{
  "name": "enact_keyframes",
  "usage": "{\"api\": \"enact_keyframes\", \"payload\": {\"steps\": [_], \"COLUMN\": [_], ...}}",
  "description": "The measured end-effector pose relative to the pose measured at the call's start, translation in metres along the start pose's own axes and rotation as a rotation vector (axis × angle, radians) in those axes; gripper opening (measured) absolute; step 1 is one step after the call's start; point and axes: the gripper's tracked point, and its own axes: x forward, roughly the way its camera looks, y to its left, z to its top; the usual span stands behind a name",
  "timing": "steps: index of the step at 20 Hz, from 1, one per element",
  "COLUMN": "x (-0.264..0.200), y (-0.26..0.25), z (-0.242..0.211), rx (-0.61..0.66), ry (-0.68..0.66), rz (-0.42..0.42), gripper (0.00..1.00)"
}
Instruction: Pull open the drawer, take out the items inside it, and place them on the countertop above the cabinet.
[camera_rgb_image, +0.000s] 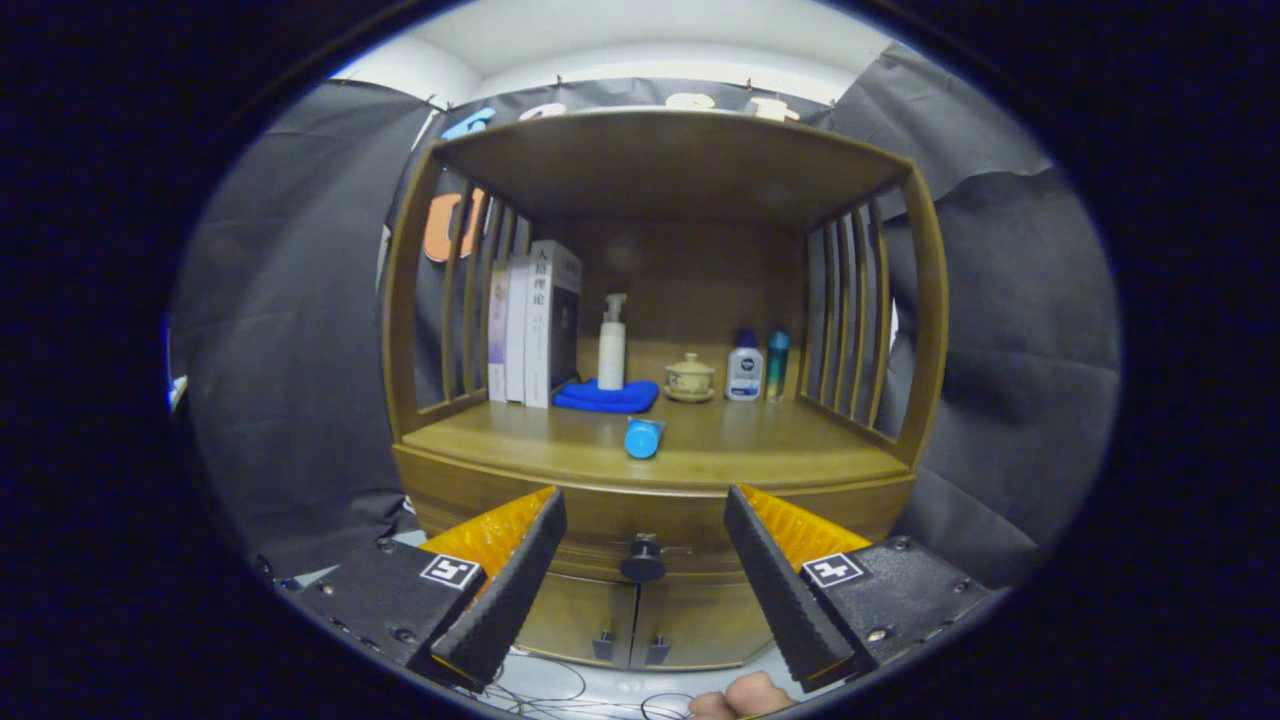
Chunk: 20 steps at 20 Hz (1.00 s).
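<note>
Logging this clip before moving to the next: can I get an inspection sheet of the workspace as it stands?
Surface: wooden countertop of the cabinet, under a slatted wooden hutch.
Job's things: drawer with round dark knob, shut.
Clutter: blue cylinder lying down; upright books; white pump bottle on folded blue cloth; lidded ceramic cup; two small bottles.
Claw: claw open, holding nothing, knob between its fingers.
Cables: thin wires on the floor.
Surroundings: black cloth walls.

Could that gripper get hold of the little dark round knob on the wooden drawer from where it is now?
Probably yes. The gripper is open, and the dark round knob on the closed wooden drawer sits between and just beyond its fingers, with nothing in the gap. It would need to move straight forward before closing.
</note>
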Motion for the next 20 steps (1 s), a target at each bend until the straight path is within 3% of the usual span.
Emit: {"api": "enact_keyframes", "payload": {"steps": [10, 20], "x": [-0.094, -0.131], "y": [-0.01, -0.023], "z": [0.012, 0.065], "rx": [0.002, 0.043], "ry": [0.004, -0.114], "rz": [0.095, 0.061], "gripper": [1.0, 1.0]}}
